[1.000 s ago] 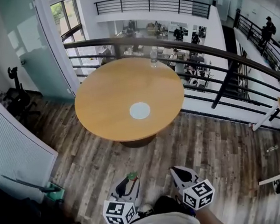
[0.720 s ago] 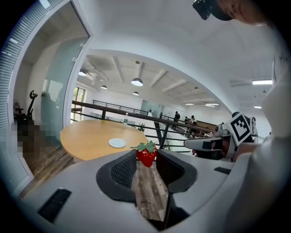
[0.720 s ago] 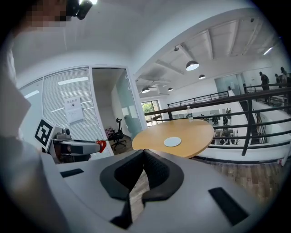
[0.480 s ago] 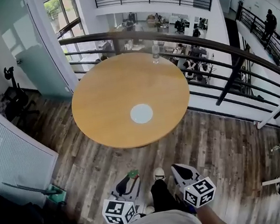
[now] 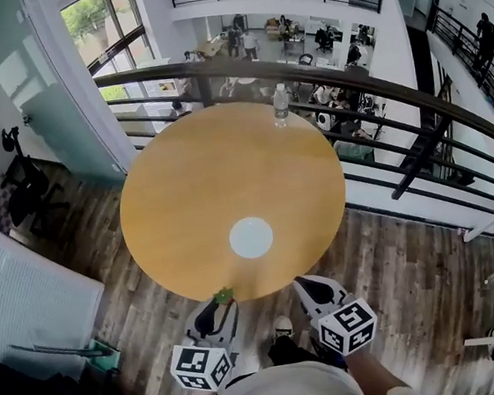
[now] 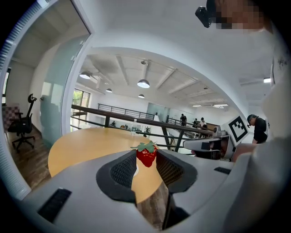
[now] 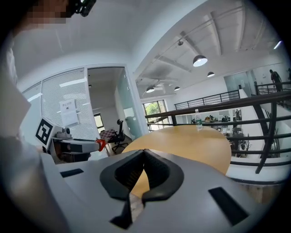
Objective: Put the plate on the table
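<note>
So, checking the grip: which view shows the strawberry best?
The left gripper view: the strawberry sits large between its fingers. The head view shows only its green top; the right gripper view, a small red speck.

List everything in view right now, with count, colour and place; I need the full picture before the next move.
table: one, round, light wood, middle of the head view
plate: one, white, lying on the table near its near edge
water bottle: one, clear, standing at the table's far edge
strawberry: one, red with green leaves, pinched in the left claw
railing: one, dark, curving behind the table
office chair: one, black, on the floor far left
floor: dark wood planks, all around the table
left claw: one, grey, at the table's near edge, closed on the strawberry
right claw: one, grey, beside the left one, jaws together, empty
</note>
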Demonstrator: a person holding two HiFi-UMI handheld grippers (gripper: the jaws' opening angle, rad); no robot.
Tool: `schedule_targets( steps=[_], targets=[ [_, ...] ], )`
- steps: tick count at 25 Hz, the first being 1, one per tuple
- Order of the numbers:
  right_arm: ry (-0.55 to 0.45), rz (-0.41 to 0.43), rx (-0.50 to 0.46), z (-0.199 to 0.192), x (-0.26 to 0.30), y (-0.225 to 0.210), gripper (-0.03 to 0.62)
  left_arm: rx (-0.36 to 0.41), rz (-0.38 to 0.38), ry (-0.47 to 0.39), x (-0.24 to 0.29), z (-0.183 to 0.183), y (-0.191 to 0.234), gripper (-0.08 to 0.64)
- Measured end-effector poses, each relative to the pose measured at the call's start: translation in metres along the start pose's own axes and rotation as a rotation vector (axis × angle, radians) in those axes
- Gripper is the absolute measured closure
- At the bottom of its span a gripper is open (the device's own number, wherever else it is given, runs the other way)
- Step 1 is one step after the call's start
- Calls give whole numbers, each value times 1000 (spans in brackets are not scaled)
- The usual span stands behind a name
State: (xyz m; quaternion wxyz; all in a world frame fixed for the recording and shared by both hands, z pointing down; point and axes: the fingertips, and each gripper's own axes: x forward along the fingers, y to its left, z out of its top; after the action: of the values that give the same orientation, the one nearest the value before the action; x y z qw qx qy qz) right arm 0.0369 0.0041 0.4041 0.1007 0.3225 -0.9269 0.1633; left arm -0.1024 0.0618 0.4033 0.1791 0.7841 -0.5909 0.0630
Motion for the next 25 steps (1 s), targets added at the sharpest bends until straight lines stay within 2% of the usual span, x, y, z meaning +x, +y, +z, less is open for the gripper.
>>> schedule_targets(
  steps=[5, 11, 25],
  targets=[
    [11, -1, 0, 16, 22, -35, 572, -8, 12, -10, 38, 19, 12, 408],
    [44, -20, -9, 17, 41, -49, 572, -13, 1, 20, 57, 20, 22, 408],
    [48, -145, 19, 24, 67, -64, 572, 9, -115, 100, 95, 28, 56, 408]
  ],
)
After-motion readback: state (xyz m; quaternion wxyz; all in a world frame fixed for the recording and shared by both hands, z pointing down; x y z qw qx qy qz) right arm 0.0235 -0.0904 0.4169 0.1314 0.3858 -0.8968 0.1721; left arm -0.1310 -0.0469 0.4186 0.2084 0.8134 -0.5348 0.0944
